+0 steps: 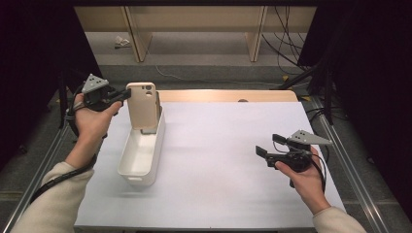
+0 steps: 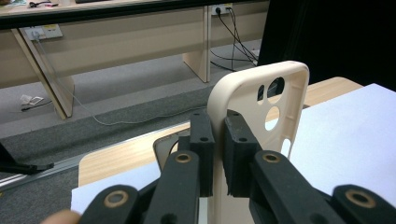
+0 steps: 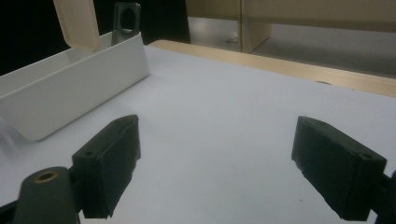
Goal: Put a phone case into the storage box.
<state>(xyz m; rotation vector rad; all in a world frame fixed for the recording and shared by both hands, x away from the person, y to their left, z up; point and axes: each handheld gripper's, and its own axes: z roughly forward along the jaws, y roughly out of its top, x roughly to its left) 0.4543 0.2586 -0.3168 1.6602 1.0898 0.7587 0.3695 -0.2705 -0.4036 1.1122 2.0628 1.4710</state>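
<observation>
While the left hand-held gripper (image 1: 127,93) pinched the phone case (image 1: 142,105) by one long edge, the case stood upright over the far end of the bin (image 1: 141,154), its lower end down inside. Left gripper view: pads clamped either side of the case wall (image 2: 219,112), camera cutouts toward the top. Edge grip probably chosen so the case stayed vertical and could slot in or lift out of the narrow bin without snagging the walls. A second, darker case (image 3: 126,16) leaned at the bin's far end, just behind the beige one; that was the only thing crowding it. Bin sat on the white sheet at the left of the desk (image 1: 228,165), long axis running away from the person. Middle of the sheet was bare. Right hand-held gripper (image 1: 266,144) was held low over the right side, jaws spread wide with nothing between them, pointing toward the bin, well apart from it. Looked parked, ready to steady the bin if needed. Beyond the desk: floor, cables, wooden bench legs; none in the way.
</observation>
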